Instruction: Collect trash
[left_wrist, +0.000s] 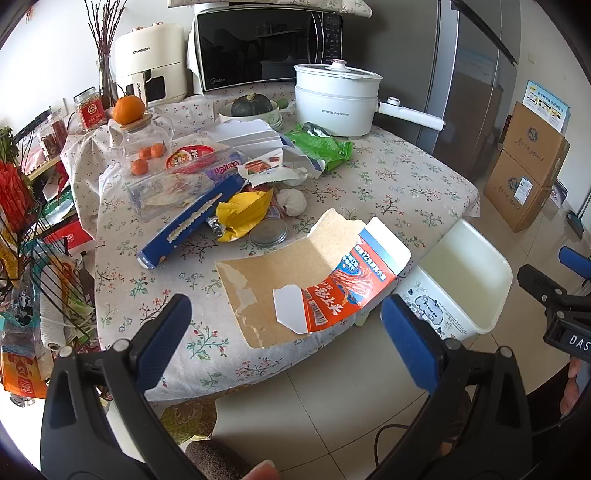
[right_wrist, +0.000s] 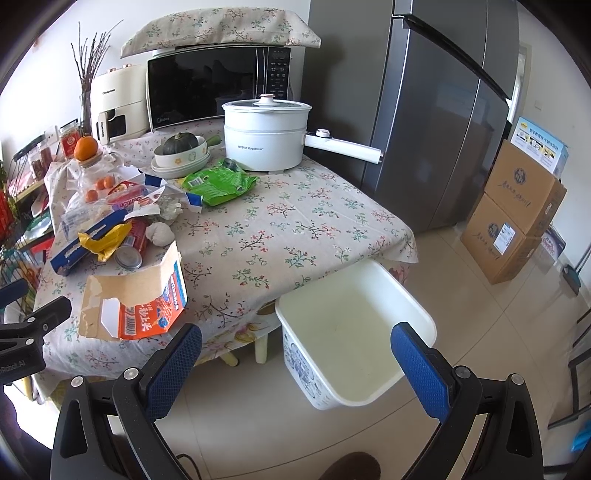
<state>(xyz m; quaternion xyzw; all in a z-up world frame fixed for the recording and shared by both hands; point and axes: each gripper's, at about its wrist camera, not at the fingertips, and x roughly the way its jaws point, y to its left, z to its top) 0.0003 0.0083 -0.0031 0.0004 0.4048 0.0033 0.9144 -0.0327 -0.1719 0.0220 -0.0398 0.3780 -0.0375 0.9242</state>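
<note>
A torn orange and blue carton (left_wrist: 314, 280) lies flattened near the table's front edge; it also shows in the right wrist view (right_wrist: 136, 299). Behind it lies a heap of trash: a yellow wrapper (left_wrist: 243, 214), a blue box (left_wrist: 192, 221), a tin lid (left_wrist: 268, 232), a white paper ball (left_wrist: 292, 201) and a green bag (left_wrist: 321, 146). A white bin (right_wrist: 351, 332) stands on the floor by the table. My left gripper (left_wrist: 288, 339) is open, just short of the carton. My right gripper (right_wrist: 295, 365) is open above the bin's near side.
A white electric pot (right_wrist: 266, 136), a microwave (right_wrist: 218, 85), a bowl with a squash (right_wrist: 181, 151) and a glass jar with oranges (left_wrist: 140, 144) stand at the back of the table (right_wrist: 295, 229). A wire rack (left_wrist: 33, 258) stands left. Cardboard boxes (right_wrist: 517, 214) and a fridge (right_wrist: 443, 110) are right.
</note>
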